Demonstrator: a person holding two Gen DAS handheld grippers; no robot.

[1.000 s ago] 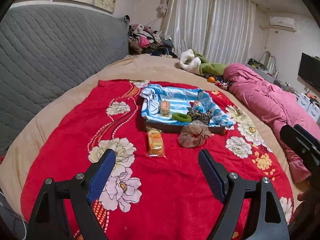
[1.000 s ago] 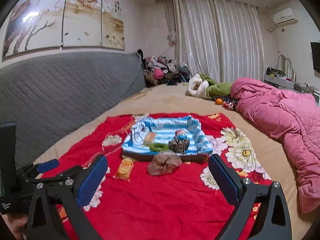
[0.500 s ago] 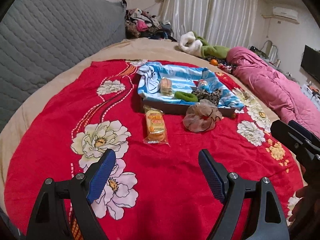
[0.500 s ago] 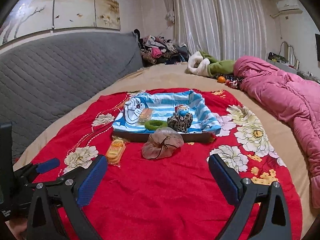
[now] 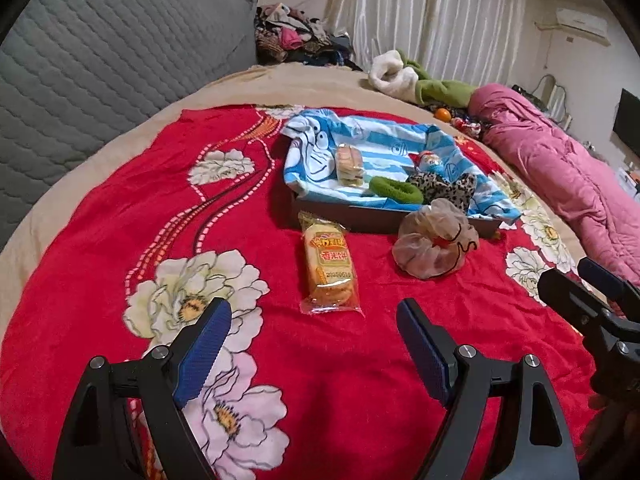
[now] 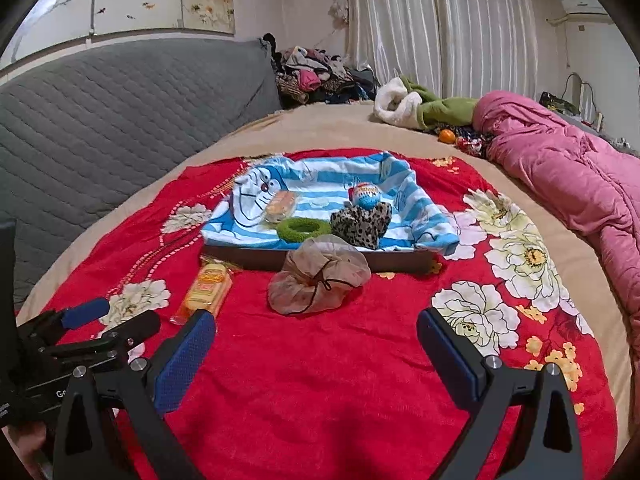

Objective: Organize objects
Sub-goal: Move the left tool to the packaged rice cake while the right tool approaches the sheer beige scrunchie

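Observation:
A dark tray [image 5: 400, 220] [image 6: 392, 261] lined with a blue striped cartoon cloth [image 5: 384, 140] [image 6: 332, 180] rests on a red flowered blanket. Inside lie a wrapped snack [image 5: 349, 164] [image 6: 282, 204], a green ring [image 5: 396, 190] [image 6: 299, 229], a leopard-print scrunchie [image 5: 444, 188] [image 6: 362, 222] and a small blue-and-red ball [image 5: 430, 163] [image 6: 365, 195]. In front of the tray lie an orange snack packet [image 5: 330, 268] [image 6: 208, 286] and a beige sheer scrunchie [image 5: 434, 246] [image 6: 318, 280]. My left gripper [image 5: 314, 330] hovers open just short of the packet. My right gripper [image 6: 316, 338] hovers open short of the beige scrunchie.
A grey quilted headboard [image 5: 100, 52] runs along the left. A pink duvet [image 6: 568, 176] lies along the right, with a white and green garment [image 6: 416, 108] and a clothes pile [image 6: 316, 72] beyond. The red blanket [image 5: 120, 220] spreads over a beige bedcover.
Both grippers have come forward and down toward the blanket; the packet, the beige scrunchie and the tray now look nearer. Jaws stayed open.

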